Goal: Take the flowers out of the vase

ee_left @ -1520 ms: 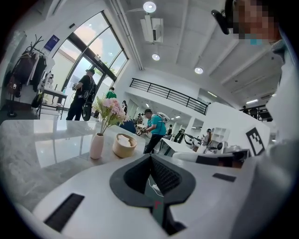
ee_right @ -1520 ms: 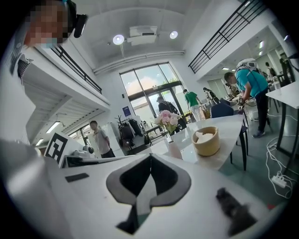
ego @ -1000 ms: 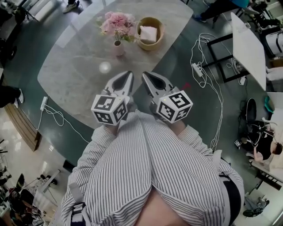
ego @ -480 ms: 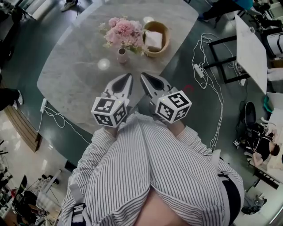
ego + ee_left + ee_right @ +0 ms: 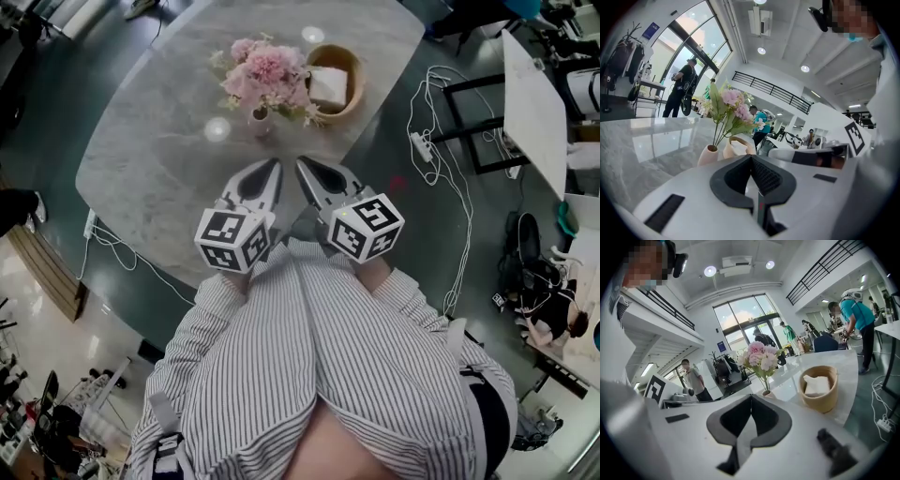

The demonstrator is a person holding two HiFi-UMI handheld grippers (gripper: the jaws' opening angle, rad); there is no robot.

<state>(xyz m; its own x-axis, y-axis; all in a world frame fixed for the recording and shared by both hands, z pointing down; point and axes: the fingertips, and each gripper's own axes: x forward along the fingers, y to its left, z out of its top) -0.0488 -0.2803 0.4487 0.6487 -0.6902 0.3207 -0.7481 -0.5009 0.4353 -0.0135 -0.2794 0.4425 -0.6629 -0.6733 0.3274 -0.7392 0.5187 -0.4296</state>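
A bunch of pink flowers point(image 5: 265, 73) stands in a small pale pink vase point(image 5: 260, 119) on the grey marble table point(image 5: 150, 169). Both of my grippers are over the table's near edge, side by side and pointing at the vase. The left gripper point(image 5: 274, 163) is shut and empty, a short way short of the vase. The right gripper point(image 5: 302, 163) is also shut and empty. In the left gripper view the flowers point(image 5: 732, 105) and vase point(image 5: 708, 155) rise just beyond the shut gripper point(image 5: 751, 157). In the right gripper view the flowers point(image 5: 761, 355) stand above the shut gripper point(image 5: 751, 396).
A round wooden bowl point(image 5: 337, 80) holding a folded white cloth sits right of the flowers. White cables and a power strip point(image 5: 418, 146) lie on the floor to the right, by a white table point(image 5: 534, 103). People stand in the background.
Both grippers have moved forward towards the vase, and the gap to it has shrunk. Their jaws have stayed shut.
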